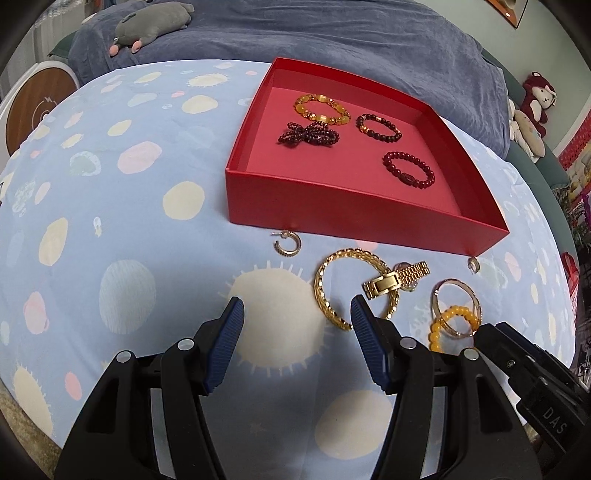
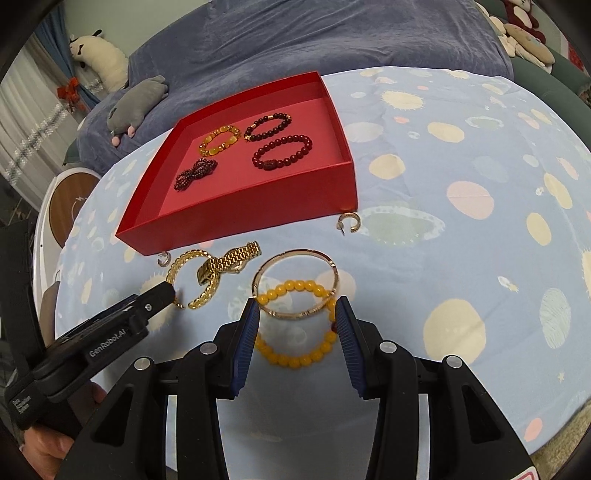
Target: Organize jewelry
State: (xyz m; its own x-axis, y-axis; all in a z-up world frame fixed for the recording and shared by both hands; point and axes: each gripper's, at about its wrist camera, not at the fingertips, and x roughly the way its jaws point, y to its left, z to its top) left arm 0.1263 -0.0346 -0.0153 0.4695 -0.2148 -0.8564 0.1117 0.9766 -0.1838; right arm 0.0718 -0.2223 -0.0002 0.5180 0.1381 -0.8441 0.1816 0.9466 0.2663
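A red tray (image 1: 351,218) (image 2: 258,221) holds several beaded bracelets. In front of it on the spotted cloth lie a gold cuff bangle (image 1: 325,291) (image 2: 201,295), a gold watch (image 1: 397,278) (image 2: 229,262), a thin gold bangle (image 1: 436,306) (image 2: 295,254), a yellow bead bracelet (image 1: 448,317) (image 2: 295,360) and two small hoop earrings (image 1: 284,245) (image 2: 349,221). My left gripper (image 1: 297,310) is open, just short of the cuff bangle. My right gripper (image 2: 295,314) is open, its fingers either side of the yellow bracelet and thin bangle.
A blue-grey blanket (image 1: 332,37) with a grey plush toy (image 1: 151,26) lies behind the tray. More plush toys (image 1: 532,110) sit at the right. A round wooden-topped device (image 1: 37,107) stands at the left edge.
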